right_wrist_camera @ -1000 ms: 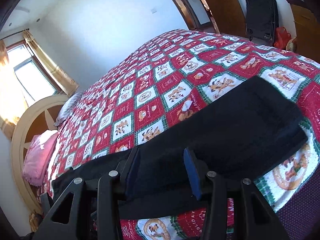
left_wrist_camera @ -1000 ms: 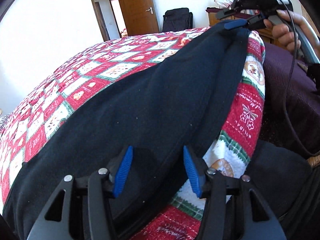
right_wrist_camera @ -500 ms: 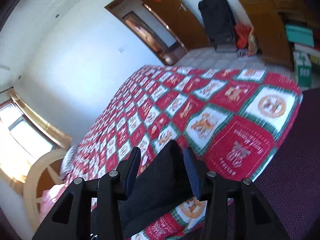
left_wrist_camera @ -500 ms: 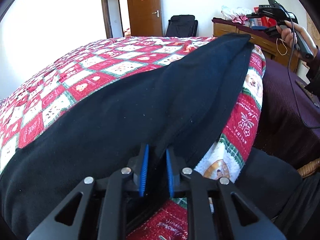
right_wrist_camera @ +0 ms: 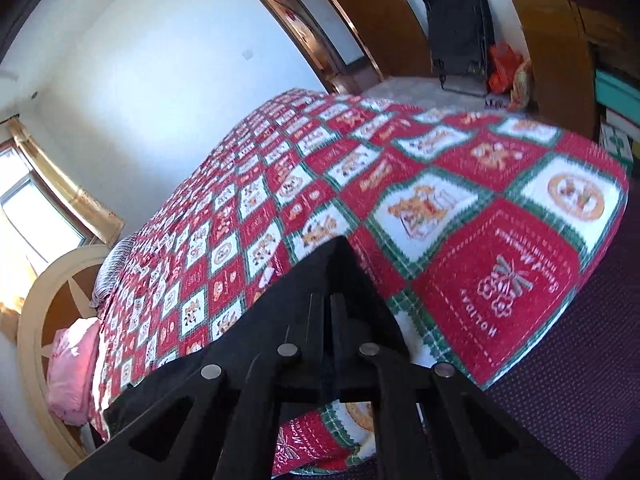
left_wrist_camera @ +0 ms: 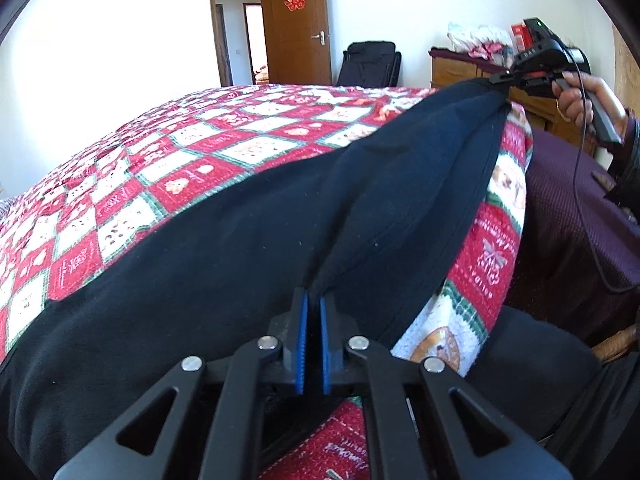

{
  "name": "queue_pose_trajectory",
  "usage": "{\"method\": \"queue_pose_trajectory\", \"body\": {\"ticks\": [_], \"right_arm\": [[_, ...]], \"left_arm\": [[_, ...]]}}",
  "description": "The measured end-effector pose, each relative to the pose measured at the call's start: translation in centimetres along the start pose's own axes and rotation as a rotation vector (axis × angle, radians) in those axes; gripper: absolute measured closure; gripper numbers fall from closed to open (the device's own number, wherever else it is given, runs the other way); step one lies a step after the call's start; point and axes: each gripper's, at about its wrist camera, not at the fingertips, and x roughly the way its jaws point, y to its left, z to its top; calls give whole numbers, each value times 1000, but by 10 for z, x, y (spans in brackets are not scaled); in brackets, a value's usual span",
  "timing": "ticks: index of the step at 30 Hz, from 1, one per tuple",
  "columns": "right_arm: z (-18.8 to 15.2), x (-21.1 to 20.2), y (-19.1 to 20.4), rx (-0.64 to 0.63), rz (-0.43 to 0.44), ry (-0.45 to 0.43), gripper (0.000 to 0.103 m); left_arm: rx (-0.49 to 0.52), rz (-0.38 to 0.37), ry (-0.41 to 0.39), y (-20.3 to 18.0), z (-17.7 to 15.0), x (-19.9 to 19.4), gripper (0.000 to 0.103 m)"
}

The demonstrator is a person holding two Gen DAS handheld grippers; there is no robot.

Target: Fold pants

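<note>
Left wrist view, items by size:

1. Bed w/ red, white and green patchwork holiday quilt (left_wrist_camera: pixel 192 184); fills most of both views, rounded corner at right.
2. Long dark navy fleece pants (left_wrist_camera: pixel 248 248); laid along near edge of quilt, running from near left to far right, a ridge of cloth pulled up between the two grippers. In right wrist view the pants (right_wrist_camera: pixel 340 272) rise to a peak just beyond the fingers.
3. Dark purple textured bed base cover (left_wrist_camera: pixel 560 232); right of quilt, below its edge.
4. Brown wooden door (left_wrist_camera: pixel 298 24) w/ red paper ornament; far wall, open, black suitcase (left_wrist_camera: pixel 370 64) to its right.
5. Wooden dresser (left_wrist_camera: pixel 460 68); far right, misc. items on top.
6. Pink pillow (right_wrist_camera: pixel 72 372); far left by cream headboard, right wrist view.
7. Left gripper (left_wrist_camera: pixel 313 312); near centre, blue pads together, clamped on a pinch of pants cloth.
8. Right gripper (left_wrist_camera: pixel 498 80); far right, held by a hand (left_wrist_camera: pixel 580 100), cable hanging. Jaws pinched tight on far end of pants; from its own camera (right_wrist_camera: pixel 326 308), fingers close together w/ dark cloth bunched around them.
</note>
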Motion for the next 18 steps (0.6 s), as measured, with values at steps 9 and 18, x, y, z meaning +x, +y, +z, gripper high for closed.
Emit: {"method": "queue_pose_trajectory", "body": {"ticks": [9,18], "right_arm": [[4,-9,-3,-10,-29,-16,101],[2,0,-11,-46,-113,39,101]], "left_arm": [[-6,-36,-31,2,2,-10,97],[48,-80,18,-11,-10,-2,97]]}}
